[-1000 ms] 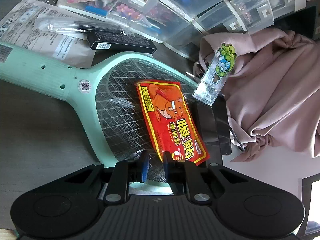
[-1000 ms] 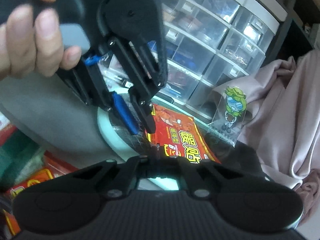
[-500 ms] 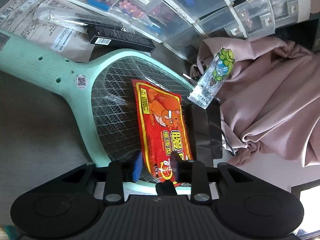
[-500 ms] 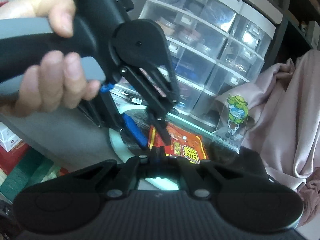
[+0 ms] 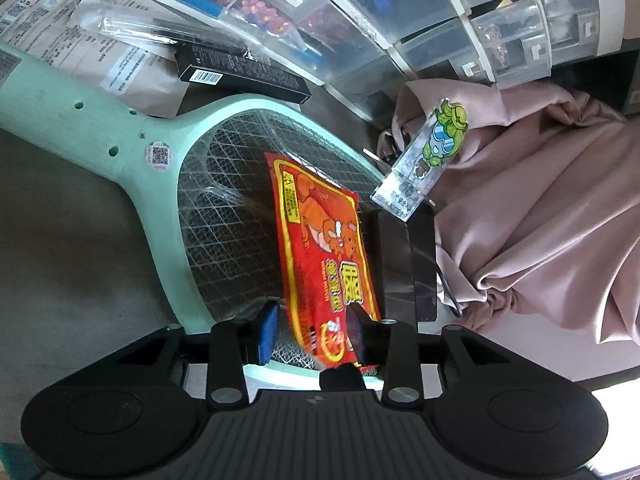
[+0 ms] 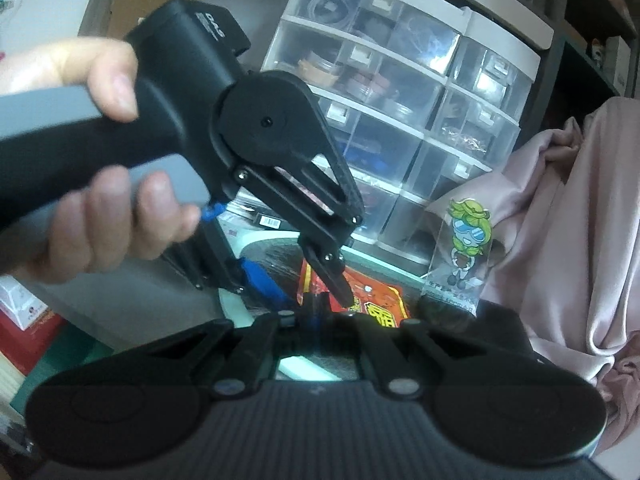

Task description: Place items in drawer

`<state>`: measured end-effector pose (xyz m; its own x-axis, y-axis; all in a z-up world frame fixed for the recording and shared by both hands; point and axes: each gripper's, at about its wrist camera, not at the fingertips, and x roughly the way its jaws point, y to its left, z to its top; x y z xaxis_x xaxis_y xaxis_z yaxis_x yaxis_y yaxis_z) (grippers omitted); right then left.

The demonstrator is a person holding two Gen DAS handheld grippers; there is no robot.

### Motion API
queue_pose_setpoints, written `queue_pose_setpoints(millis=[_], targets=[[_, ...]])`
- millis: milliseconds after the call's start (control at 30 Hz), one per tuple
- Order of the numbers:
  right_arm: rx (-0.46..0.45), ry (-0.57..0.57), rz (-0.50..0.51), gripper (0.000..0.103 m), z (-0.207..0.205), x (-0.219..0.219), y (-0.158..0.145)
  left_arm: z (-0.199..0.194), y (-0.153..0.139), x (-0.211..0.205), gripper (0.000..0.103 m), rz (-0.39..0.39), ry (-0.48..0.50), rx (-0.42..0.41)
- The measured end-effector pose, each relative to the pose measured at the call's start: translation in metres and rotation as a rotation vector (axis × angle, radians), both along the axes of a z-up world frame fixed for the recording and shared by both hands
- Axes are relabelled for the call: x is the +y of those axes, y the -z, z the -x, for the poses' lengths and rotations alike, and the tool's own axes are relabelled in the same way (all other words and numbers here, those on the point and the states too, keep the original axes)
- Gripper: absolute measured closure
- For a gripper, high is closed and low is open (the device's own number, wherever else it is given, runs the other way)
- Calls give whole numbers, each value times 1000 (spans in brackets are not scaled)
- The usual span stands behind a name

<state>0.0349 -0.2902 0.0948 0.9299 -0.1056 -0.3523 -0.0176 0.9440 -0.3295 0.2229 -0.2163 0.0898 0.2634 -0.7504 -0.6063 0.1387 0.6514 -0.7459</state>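
A red and yellow heat-patch packet lies on the mesh of a mint green electric swatter. My left gripper is open, its blue-padded fingers on either side of the packet's near end. From the right wrist view the left gripper reaches down onto the packet. My right gripper is shut and empty, held back behind it. The clear plastic drawer cabinet stands behind, its drawers closed.
A clear acrylic stand with a green-haired cartoon figure leans on a black box. A pink cloth is heaped at the right. A black carton and papers lie beyond the swatter's handle.
My left gripper has opened and moved forward, so the packet's near end now lies between its fingers. The right gripper has drawn back and up.
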Motion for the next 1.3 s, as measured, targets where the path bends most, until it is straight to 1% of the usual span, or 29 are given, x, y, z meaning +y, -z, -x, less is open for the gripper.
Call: queue_pose_setpoints(millis=[400, 533, 567, 633, 667, 700, 733, 767, 800, 933, 1167, 1300], targets=[[-3, -7, 14, 103, 1, 4, 1, -1, -2, -5, 65, -19, 17, -16], [1, -3, 16, 103, 2, 4, 1, 0, -3, -7, 65, -29, 22, -33], [-1, -2, 15, 103, 2, 3, 1, 0, -3, -8, 68, -33, 25, -38], [-3, 1, 16, 103, 3, 3, 1, 1, -4, -10, 69, -39, 32, -49], [-3, 2, 15, 103, 4, 3, 2, 1, -4, -11, 76, -43, 35, -57], [-2, 3, 14, 103, 4, 3, 2, 1, -3, -12, 88, -55, 38, -58], [-1, 3, 13, 103, 5, 3, 2, 1, -2, -13, 91, -69, 36, -55], [1, 4, 12, 103, 6, 3, 2, 0, -1, -12, 96, -69, 31, -52], [2, 5, 12, 103, 7, 3, 2, 0, 1, -10, 99, -68, 26, -49], [12, 17, 22, 103, 9, 1, 5, -1, 2, -6, 100, -54, 10, -49], [22, 35, 52, 103, 11, -1, 8, 3, -12, -6, 103, -32, 6, -89], [21, 45, 64, 103, 14, -2, 7, 8, -16, -8, 103, -40, 12, -112]])
